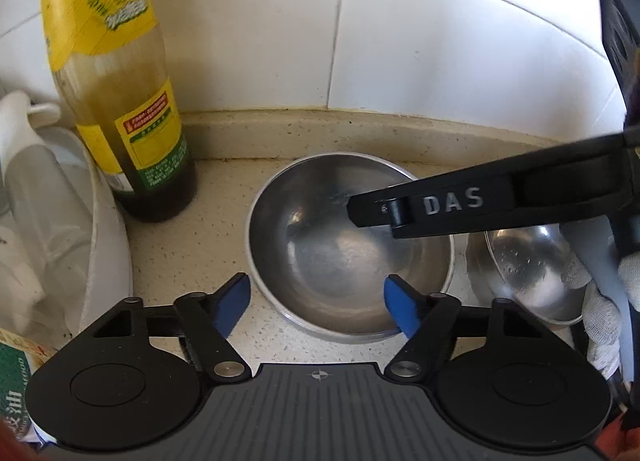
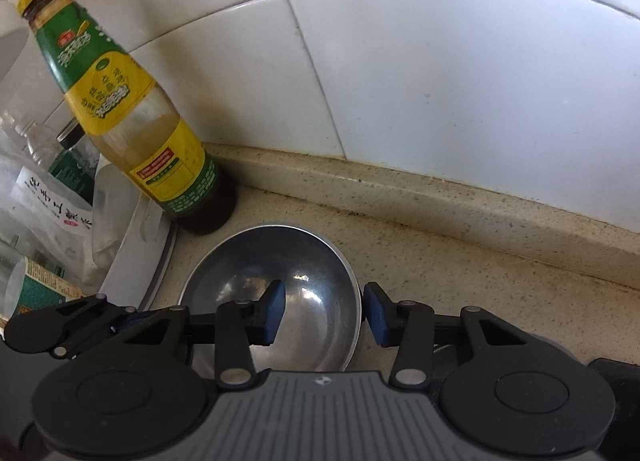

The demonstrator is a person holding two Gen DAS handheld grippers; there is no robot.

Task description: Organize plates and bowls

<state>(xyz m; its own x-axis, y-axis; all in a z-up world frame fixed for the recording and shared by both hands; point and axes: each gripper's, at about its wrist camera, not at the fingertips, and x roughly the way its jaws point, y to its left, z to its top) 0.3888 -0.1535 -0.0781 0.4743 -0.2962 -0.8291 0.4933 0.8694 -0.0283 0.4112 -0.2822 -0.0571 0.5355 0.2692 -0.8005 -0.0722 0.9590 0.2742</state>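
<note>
A steel bowl (image 1: 344,257) sits on the speckled beige counter near the tiled wall; it also shows in the right wrist view (image 2: 296,293). My left gripper (image 1: 316,301) is open, its blue pads straddling the bowl's near rim from above. My right gripper (image 2: 324,315) is open, its pads either side of the bowl's right rim; one finger (image 1: 440,207) reaches over the bowl from the right in the left wrist view. A second steel bowl (image 1: 524,273) sits tilted to the right of the first.
A green and yellow sauce bottle (image 1: 124,109) stands left of the bowl by the wall, also in the right wrist view (image 2: 148,145). A white basin (image 1: 108,245) with clear bottles and packets sits far left. A raised counter lip (image 2: 440,201) runs along the tiled wall.
</note>
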